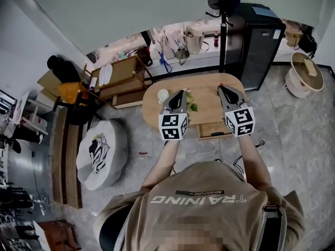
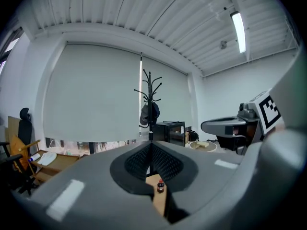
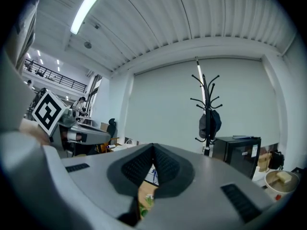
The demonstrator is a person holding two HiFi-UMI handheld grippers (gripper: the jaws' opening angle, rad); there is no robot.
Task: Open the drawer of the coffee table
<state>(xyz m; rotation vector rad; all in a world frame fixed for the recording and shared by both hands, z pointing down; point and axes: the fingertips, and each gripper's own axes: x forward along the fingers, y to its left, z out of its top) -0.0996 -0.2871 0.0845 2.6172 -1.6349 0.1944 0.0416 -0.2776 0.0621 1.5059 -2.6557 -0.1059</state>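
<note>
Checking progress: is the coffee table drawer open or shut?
Open, at least partly: in the head view the drawer juts out from under the coffee table at its near edge.

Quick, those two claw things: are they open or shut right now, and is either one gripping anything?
Left gripper: closed, holding nothing.
Right gripper: closed, holding nothing.

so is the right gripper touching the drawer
Apart. Right gripper view: the right gripper is shut on nothing, aimed across the room; the drawer is below.
</note>
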